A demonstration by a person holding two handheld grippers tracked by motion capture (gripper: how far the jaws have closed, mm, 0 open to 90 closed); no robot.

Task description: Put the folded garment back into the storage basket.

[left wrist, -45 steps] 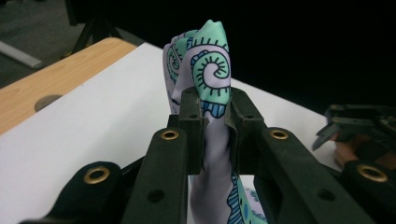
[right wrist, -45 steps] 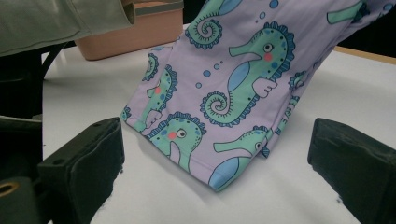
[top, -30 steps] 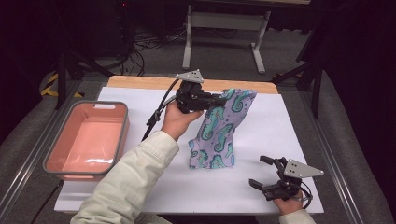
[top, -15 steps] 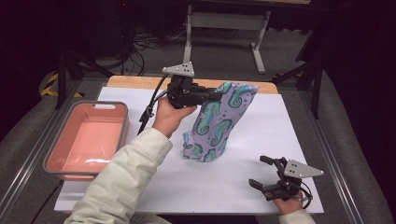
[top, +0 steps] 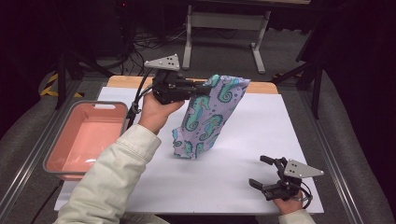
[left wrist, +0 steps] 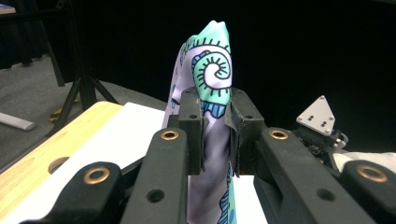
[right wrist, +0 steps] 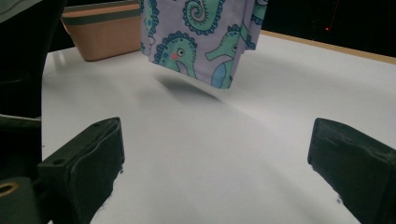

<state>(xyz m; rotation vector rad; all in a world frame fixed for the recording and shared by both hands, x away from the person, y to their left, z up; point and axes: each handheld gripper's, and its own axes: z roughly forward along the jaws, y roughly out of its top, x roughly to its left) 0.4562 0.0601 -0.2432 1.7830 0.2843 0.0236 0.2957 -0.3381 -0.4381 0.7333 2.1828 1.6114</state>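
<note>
A person's left gripper point(top: 198, 87), raised above the far half of the white table point(top: 280, 121), clenches the top edge of a lavender cloth printed with teal seahorses point(top: 208, 116). The cloth hangs folded from the jaws toward six o'clock. Seen from the right gripper view, its lower edge point(right wrist: 196, 42) clears the white surface, casting a shadow just beneath. In the left gripper view, the two black jaws pinch the fabric point(left wrist: 212, 74) between their pads, with a curled green tail of the print rising above them.

The left hand point(top: 156, 112), in a pale cream sleeve point(top: 112, 182), wraps the gripper's body; a grey three-cornered plate point(top: 163, 62) sits on top and a black cable trails toward seven o'clock.

At four o'clock on the table, near the front edge, the right gripper point(top: 264, 172) rests low with its jaws spread wide apart, grasping nothing; its own view shows bare white surface between them point(right wrist: 215, 172).

A pink tub with a grey rim point(top: 56, 161) stands at nine o'clock, just off the left side of the white sheet, well apart from the cloth. A strip of bare wood point(top: 123, 81) runs along the far edge at twelve o'clock.
</note>
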